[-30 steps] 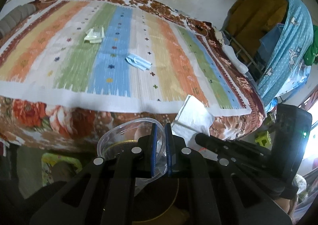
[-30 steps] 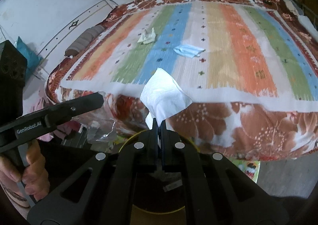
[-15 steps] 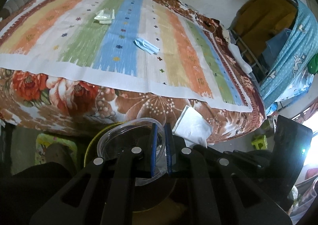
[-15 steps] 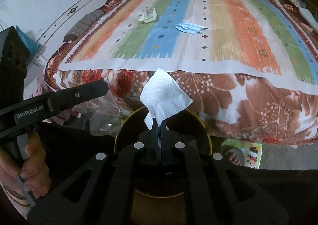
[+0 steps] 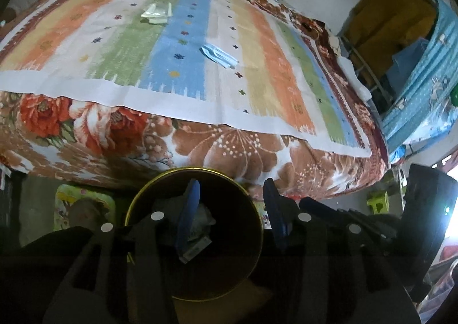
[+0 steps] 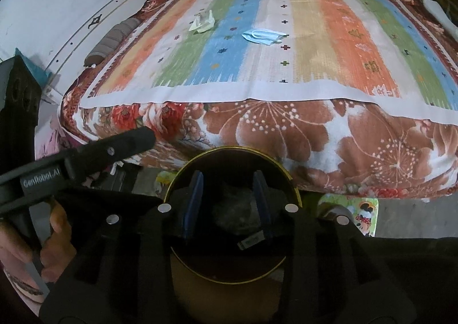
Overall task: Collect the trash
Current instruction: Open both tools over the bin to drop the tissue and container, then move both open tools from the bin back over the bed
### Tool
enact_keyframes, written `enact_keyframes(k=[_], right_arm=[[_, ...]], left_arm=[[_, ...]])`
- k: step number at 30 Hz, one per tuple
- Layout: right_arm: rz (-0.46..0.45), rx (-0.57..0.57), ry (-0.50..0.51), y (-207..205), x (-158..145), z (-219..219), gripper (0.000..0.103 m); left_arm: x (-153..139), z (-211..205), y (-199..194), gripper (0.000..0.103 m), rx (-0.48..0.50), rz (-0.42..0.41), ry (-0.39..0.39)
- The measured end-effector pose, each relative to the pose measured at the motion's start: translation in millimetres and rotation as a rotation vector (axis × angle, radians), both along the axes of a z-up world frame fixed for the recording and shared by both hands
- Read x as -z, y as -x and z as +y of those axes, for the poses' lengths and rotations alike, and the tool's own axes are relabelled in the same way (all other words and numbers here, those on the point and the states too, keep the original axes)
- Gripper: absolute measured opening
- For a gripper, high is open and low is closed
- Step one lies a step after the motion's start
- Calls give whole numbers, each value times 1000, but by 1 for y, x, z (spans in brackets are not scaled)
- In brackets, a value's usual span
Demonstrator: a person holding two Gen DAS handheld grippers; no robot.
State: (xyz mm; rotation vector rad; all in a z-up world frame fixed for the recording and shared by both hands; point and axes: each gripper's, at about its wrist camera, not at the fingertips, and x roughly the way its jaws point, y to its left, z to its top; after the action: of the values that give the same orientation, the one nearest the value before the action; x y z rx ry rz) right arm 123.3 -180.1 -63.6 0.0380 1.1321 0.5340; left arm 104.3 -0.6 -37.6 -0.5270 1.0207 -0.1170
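A round dark bin with a gold rim [image 5: 137, 203] [image 6: 289, 180] stands on the floor below the bed's front edge, with trash lying dimly inside. My left gripper [image 5: 232, 215] is open and empty above the bin. My right gripper [image 6: 229, 203] is open and empty above the bin too. On the striped mat [image 5: 257, 86] [image 6: 343, 46] lie a blue face mask [image 5: 219, 56] [image 6: 263, 36] and a pale crumpled wrapper [image 5: 157, 12] [image 6: 203, 23].
The bed has a brown floral blanket [image 5: 229, 149] [image 6: 286, 129] hanging over its front edge. A clothes rack with blue and yellow cloth [image 5: 415, 46] stands right of the bed. A cartoon floor mat [image 6: 357, 212] lies under the bed's edge.
Both grippers opened over the bin. The clear plastic cup left my left gripper and the white tissue left my right gripper. Both grippers dropped lower, toward the bin.
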Motion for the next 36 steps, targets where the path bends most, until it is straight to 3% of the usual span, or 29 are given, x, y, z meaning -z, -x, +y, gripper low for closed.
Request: enact_keyframes(k=[7,13,17,21,23,28,31,33,36], right_arm=[[-5,-3,3,-4,-2,1,40],[-28,-35,15,-14,-9,12,40],[-51,-50,23,-24,-17,15,51],[-73,-58,54,-40,-21,20,57],[-91,-67,69,-47,-24,24,59],[-119,-79,94,-66,-29,33,65],[-130,-76,102,-78,-32,37,70],[-136,-72,114,-88,-31,40,75],[-132,-68,126,-102,-30,45,78]], left_arm=[[-4,14,-3,47,-34,11,4],[-10,30,-11,53,-46,27,83],[-18,37,-17,60,-76,18,51],[-30,45,-30,73,-98,12,-11],[-37,44,-35,75,-83,-3,-51],[-52,45,-61,80,-60,-20,-238],[-55,53,-76,82,-65,-11,-300],[-55,57,-86,83,-65,-6,-337],[-58,61,-96,84,-52,-11,-304]])
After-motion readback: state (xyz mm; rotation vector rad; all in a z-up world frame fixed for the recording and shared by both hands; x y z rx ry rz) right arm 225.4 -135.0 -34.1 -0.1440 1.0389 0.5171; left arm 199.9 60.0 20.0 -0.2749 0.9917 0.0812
